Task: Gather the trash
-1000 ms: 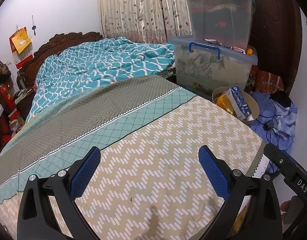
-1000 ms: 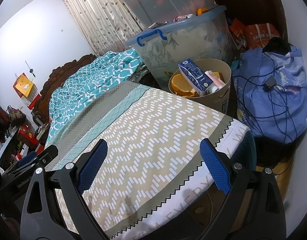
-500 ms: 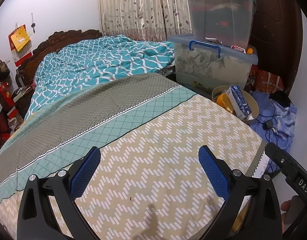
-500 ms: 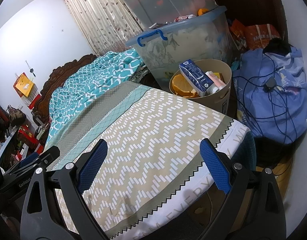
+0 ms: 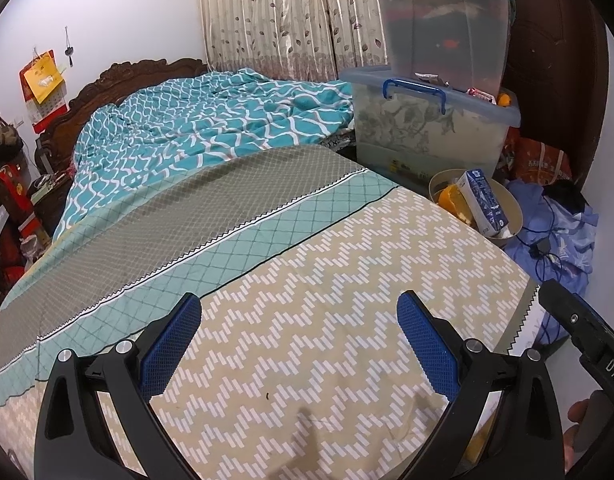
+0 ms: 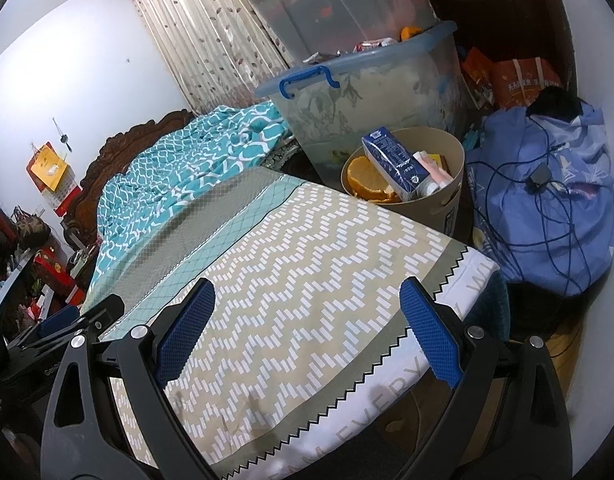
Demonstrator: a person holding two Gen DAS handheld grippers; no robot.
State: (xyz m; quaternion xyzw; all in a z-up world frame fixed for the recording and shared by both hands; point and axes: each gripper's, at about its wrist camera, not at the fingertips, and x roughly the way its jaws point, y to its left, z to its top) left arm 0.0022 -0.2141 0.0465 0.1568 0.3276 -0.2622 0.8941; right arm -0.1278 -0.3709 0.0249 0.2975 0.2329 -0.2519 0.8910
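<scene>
Blue-padded fingers are standing spread wide on both the left gripper (image 5: 299,344) and the right gripper (image 6: 307,332), each hovering empty over the bed (image 5: 327,280). Trash is sitting in the tan bin (image 6: 453,196) beside the bed's far corner: a milk carton (image 6: 395,162) leaning against orange peel (image 6: 367,180).

A wide bed (image 5: 307,360) wears a beige zigzag-patterned sheet with grey and teal bands; a rumpled turquoise lattice-print quilt (image 5: 211,128) lies toward its carved wooden headboard (image 5: 147,70).
</scene>
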